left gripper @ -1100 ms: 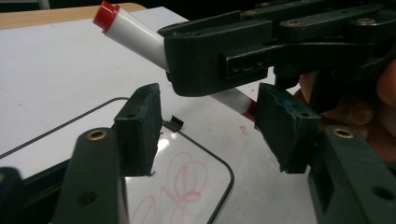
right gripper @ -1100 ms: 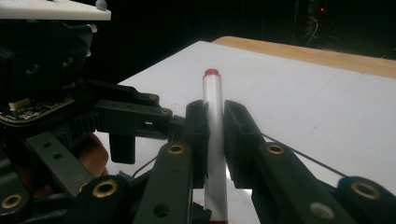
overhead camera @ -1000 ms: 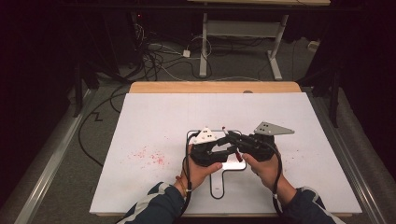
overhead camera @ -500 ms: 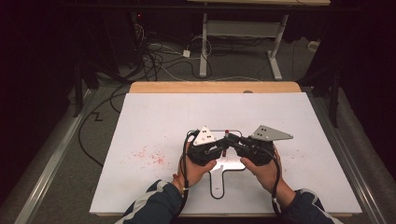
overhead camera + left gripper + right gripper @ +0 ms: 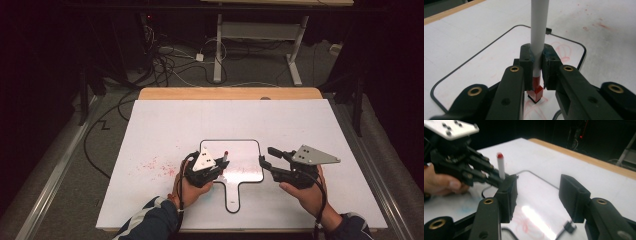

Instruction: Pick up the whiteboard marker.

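A small whiteboard [image 5: 245, 150] with a black rim and a handle lies in the middle of the white table. My left gripper [image 5: 222, 163] is shut on a white marker [image 5: 225, 156], held upright over the board's left part. In the left gripper view the pads [image 5: 526, 62] squeeze the marker's barrel [image 5: 539, 30], and its red tip [image 5: 536, 93] touches the board amid faint red lines. My right gripper [image 5: 267, 155] hovers at the board's right edge, open and holding nothing. The right gripper view shows its open jaws over the board [image 5: 541, 192], with the marker [image 5: 501, 168] and left gripper [image 5: 496, 178] beyond.
Red scribbles [image 5: 522, 223] mark the board near a glare patch. A small black piece [image 5: 569, 226] sits on the board's rim. Red specks [image 5: 155, 165] stain the table left of the board. The table's wooden far edge [image 5: 230, 93] borders a floor with cables.
The two grippers were close together over the board. My right gripper has pulled away to the right and stands open; the left has stayed, still holding the marker.
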Available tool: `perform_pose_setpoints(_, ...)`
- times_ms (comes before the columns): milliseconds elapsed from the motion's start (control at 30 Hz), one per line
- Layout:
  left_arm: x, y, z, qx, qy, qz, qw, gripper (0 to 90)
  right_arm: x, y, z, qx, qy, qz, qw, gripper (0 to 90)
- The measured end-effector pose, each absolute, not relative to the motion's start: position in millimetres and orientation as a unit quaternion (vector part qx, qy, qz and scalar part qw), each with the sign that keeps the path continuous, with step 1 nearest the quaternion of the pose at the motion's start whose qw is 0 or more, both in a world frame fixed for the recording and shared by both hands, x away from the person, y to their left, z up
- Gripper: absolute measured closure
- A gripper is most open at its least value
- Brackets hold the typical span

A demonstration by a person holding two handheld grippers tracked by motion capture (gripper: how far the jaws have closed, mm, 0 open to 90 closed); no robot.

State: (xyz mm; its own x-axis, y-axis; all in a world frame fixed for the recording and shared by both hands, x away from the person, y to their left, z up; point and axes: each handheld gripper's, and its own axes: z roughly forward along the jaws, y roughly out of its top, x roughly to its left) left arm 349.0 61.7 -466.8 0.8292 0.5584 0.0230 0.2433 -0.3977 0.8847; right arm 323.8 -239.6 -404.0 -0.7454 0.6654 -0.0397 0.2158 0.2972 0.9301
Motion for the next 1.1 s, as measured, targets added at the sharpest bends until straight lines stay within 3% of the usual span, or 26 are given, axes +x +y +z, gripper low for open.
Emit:
perform_pose_setpoints(333,344.9,86.1,-467.3,0.825,0.245,0.174,0.478,79.0,310.0,-268.2,-420.1,0.285,0.795,0.481,0.233,45.4)
perform_pose_setpoints(767,348.8,115.1,-460.1,0.83,0.286,0.153,0.453,79.1,304.9,-289.4,-421.1,0.302,0.796,0.463,0.249,43.2)
perform_pose_setpoints(1100,355.9,100.3,-465.1,0.821,0.282,0.137,0.478,79.0,308.6,-283.4,-424.6,0.292,0.805,0.453,0.249,40.4)
